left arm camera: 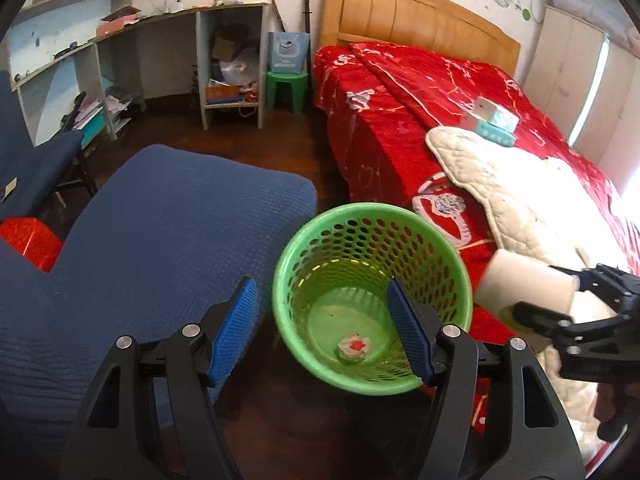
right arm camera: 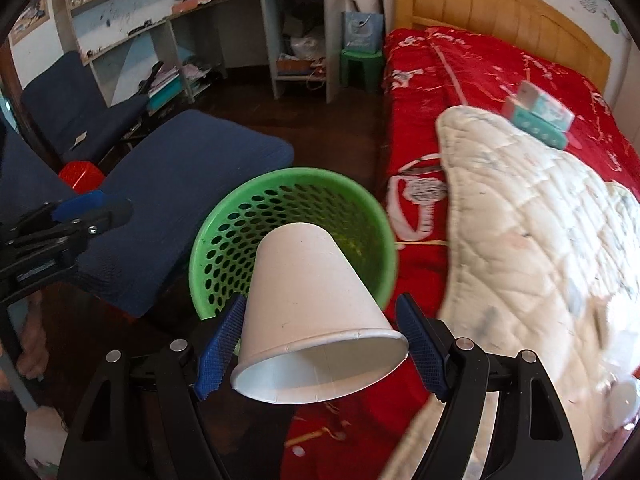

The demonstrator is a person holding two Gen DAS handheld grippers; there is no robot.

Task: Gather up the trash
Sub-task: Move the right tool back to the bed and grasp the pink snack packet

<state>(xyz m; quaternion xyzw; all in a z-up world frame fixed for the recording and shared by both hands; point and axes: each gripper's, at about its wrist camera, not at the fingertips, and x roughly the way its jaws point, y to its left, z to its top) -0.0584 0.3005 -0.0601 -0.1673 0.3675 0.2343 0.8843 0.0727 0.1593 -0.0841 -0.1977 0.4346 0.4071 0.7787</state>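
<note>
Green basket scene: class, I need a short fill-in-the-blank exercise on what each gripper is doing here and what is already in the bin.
1. The right gripper holds a white paper ____ between its fingers.
2. The green basket already contains one crumpled ____.
3. The left gripper holds ____ between its fingers.
4. The basket stands between the red-covered bed and a ____ cushioned seat.

Missing words: cup; wad of paper; nothing; blue
</note>
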